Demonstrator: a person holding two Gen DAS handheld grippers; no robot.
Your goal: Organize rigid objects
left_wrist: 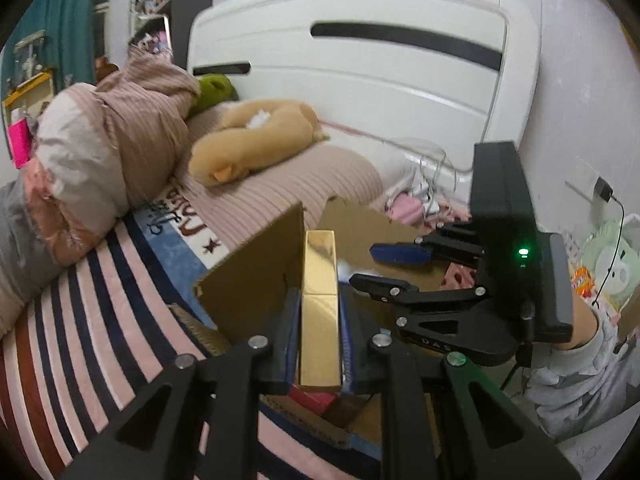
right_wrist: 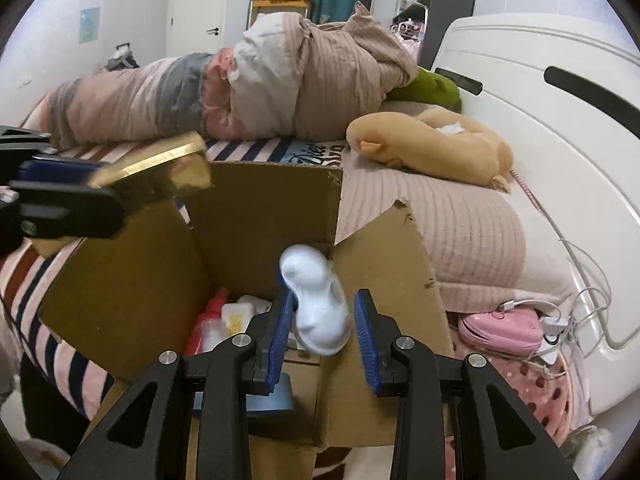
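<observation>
Bedroom: white headboard (left_wrist: 360, 60), teal curtains (left_wrist: 68, 20), white door (right_wrist: 196, 8), striped bedsheet (left_wrist: 80, 320).

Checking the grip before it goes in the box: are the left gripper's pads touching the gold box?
Touching. In the left wrist view both blue pads of the left gripper press flat on the sides of the gold box, no gap showing.

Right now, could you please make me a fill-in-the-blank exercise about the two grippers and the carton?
1. The left gripper is shut on a box of ____ colour.
2. The white object sits between the right gripper's ____ pads.
3. The open carton below it holds a bottle with a ____ top.
Missing words: gold; blue; red.
</observation>
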